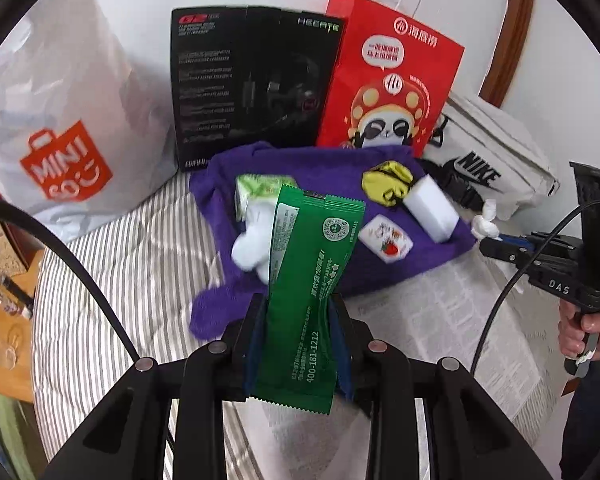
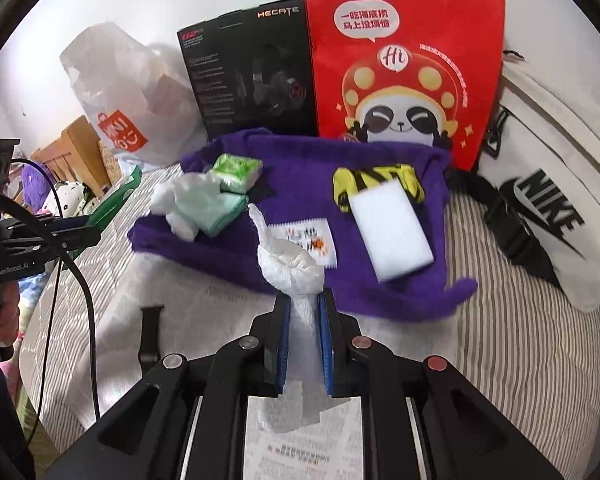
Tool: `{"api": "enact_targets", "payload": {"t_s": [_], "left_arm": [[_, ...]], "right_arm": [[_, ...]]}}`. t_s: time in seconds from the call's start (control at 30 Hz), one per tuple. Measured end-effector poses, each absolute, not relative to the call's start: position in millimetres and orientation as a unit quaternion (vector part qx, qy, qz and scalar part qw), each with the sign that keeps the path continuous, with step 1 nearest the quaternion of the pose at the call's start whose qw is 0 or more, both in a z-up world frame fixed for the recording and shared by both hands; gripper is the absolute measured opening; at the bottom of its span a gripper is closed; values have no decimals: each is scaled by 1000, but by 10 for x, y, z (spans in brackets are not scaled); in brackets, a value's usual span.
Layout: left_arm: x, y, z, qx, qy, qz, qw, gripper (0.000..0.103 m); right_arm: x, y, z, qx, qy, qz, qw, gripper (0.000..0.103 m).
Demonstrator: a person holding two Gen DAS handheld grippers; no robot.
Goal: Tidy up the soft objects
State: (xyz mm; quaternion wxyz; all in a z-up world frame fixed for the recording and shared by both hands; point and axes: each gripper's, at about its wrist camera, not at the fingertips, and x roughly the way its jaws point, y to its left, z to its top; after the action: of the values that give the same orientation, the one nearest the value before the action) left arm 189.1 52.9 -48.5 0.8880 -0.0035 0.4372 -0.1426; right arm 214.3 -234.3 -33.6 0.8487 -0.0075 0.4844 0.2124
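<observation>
My left gripper is shut on a long green packet and holds it upright above the bed. My right gripper is shut on a crumpled white tissue; both also show at the right of the left wrist view. A purple towel lies ahead on the bed. On it are a white sponge block, a yellow and black sock, a small printed sachet, a green tissue pack and white and pale green cloths.
A red paper bag, a black Hecate box and a white Miniso bag stand against the wall. A white Nike bag lies at the right. The striped bedsheet and a newspaper lie below.
</observation>
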Motion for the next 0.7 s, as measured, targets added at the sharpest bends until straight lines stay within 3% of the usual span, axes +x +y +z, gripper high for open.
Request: {"api": "enact_targets", "payload": {"t_s": [0.4, 0.7], "left_arm": [[2598, 456, -407, -11, 429, -149, 891, 29], [2964, 310, -499, -13, 432, -173, 885, 29]], "right_arm": [[2758, -2199, -354, -17, 485, 213, 848, 14], [3085, -2069, -792, -52, 545, 196, 814, 14]]}}
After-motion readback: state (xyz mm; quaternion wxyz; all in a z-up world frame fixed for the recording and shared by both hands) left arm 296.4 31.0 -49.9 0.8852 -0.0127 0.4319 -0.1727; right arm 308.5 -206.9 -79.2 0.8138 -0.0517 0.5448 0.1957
